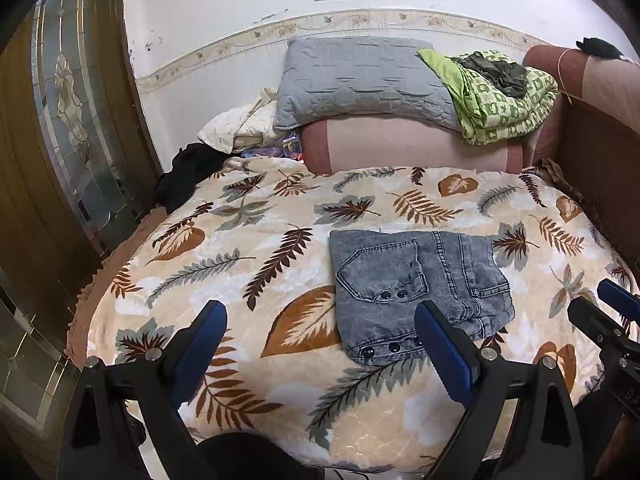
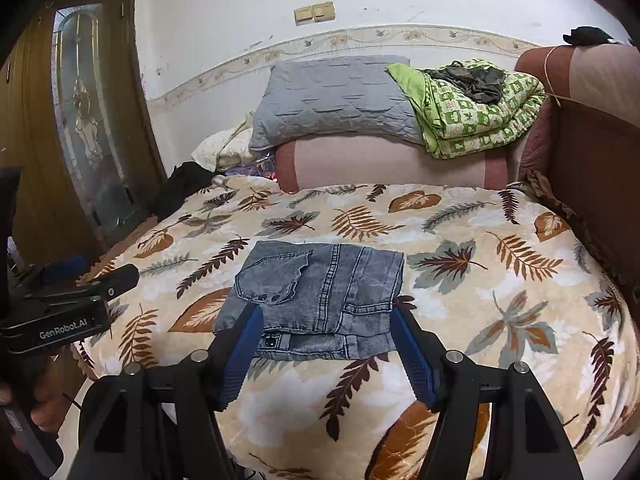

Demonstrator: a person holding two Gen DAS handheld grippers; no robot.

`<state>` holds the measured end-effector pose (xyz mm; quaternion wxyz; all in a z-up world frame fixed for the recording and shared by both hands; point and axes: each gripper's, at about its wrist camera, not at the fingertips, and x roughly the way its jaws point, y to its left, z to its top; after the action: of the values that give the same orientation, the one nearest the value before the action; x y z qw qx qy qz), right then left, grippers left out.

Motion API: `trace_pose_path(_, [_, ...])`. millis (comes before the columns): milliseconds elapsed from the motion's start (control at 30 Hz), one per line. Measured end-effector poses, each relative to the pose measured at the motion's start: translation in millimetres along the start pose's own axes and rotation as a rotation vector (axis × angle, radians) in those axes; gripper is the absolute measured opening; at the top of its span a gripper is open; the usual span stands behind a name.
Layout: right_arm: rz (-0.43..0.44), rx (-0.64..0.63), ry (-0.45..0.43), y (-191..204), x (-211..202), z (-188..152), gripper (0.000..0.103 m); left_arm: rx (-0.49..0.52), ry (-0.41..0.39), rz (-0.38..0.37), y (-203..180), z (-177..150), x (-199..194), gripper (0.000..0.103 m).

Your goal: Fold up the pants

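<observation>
Grey denim pants (image 2: 320, 300) lie folded into a compact rectangle on the leaf-print blanket (image 2: 480, 240); the task appears essentially complete. The left gripper (image 1: 320, 344) and right gripper (image 2: 326, 344) stand open, holding nothing.

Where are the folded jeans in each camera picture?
Left wrist view: the folded jeans lie right of centre on the leaf blanket, reaching the right-hand finger of the left gripper.
Right wrist view: the jeans lie in the middle, just beyond the right gripper.
Shared landmark: the grey pillow by the wall.
</observation>
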<state>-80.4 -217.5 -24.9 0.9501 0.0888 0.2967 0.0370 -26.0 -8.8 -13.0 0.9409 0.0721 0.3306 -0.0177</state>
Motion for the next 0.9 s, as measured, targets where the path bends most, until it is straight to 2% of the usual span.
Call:
trace_pose_path(333, [-0.001,-0.006,-0.003,2.2,-0.6,-0.3,0.07,0.002,-0.004,-0.029,1.3,-0.3,1.5,0.095])
trace_pose_path(900, [-0.002,-0.004,-0.006,5.5,-2.0,-0.1,0.07,-0.004,-0.008,-0.028,0.7,-0.1,-1.8,0.095])
